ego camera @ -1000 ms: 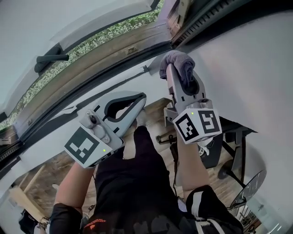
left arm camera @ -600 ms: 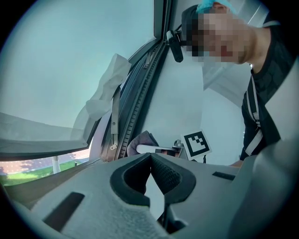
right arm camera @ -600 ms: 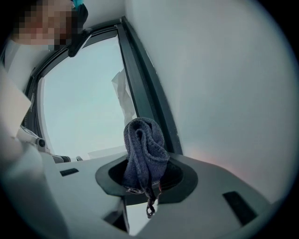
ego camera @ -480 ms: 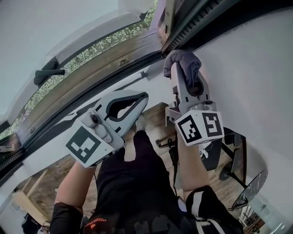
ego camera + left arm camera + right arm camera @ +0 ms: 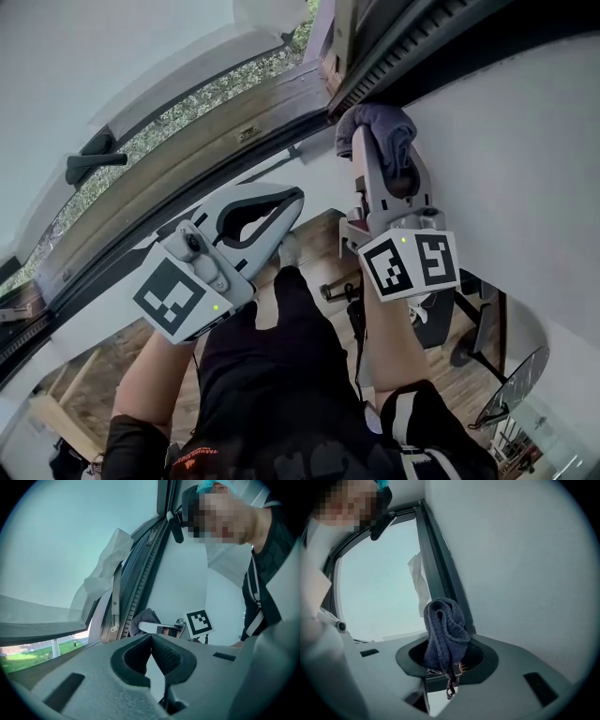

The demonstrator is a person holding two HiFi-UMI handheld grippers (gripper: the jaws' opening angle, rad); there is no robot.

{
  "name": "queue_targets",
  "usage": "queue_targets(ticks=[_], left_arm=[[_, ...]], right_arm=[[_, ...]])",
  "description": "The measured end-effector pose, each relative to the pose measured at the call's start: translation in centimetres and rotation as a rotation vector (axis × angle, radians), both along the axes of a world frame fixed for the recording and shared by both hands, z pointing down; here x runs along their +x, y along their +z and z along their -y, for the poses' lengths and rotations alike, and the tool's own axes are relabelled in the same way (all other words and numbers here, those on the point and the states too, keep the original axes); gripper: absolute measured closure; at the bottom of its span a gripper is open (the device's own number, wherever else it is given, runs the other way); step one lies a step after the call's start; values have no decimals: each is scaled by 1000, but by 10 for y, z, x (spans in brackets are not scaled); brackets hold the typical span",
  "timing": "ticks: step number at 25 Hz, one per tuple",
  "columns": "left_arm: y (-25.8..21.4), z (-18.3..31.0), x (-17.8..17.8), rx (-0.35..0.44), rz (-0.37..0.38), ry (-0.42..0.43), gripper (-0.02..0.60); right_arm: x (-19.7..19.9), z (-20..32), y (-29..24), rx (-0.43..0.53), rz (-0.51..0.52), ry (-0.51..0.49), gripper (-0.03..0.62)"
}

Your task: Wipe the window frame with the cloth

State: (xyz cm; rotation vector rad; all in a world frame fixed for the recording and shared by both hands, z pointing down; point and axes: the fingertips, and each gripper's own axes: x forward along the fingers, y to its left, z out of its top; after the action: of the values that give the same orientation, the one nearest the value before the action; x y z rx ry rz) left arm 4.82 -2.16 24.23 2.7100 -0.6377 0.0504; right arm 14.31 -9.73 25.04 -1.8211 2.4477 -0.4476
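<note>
Right gripper (image 5: 379,155) is clamped on the cloth (image 5: 380,122), a dark blue-grey knit thing bunched up into a lump that sticks out past the jaw tips. In the right gripper view the cloth (image 5: 443,630) fills the gap in the gripper (image 5: 446,660), and a loose thread dangles from its near end. How much of it is actually pinched I can't say, since the bunch covers the pads.

From the head view the cloth sits right up at the dark window frame (image 5: 375,66), just under the corner where the frame meets the white wall (image 5: 506,141). Touching or just short of it? Honestly can't tell. In the right gripper view the frame (image 5: 440,559) runs up behind the cloth and the contact spot is hidden by the cloth itself.

Left gripper (image 5: 292,208) is to the left and nearer, apart from the frame, with its jaws closed tip to tip on nothing. Its own view shows the pads of the gripper (image 5: 151,641) meeting, and beyond them the cloth (image 5: 143,618) peeking out next to the frame's ribbed track (image 5: 140,588).

There's a crumpled white sheet (image 5: 105,573) stuck along the frame, no idea what it's made of. The window handle (image 5: 94,167) is far left. The top of the frame is cut off in the head view.
</note>
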Motion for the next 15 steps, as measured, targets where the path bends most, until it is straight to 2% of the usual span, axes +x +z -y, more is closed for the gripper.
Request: queue_targets(ticks=[3,7,15], left_arm=[[4,1,1,8,-2,2,561],[17,1,0,-36,16,8,561],[41,2,1,-75,20,13,561]], right_arm=[[2,0,8,-14,5,7,474],[3,3,23,-33,14,14,474],[5,6,58,-80,27,26,474]])
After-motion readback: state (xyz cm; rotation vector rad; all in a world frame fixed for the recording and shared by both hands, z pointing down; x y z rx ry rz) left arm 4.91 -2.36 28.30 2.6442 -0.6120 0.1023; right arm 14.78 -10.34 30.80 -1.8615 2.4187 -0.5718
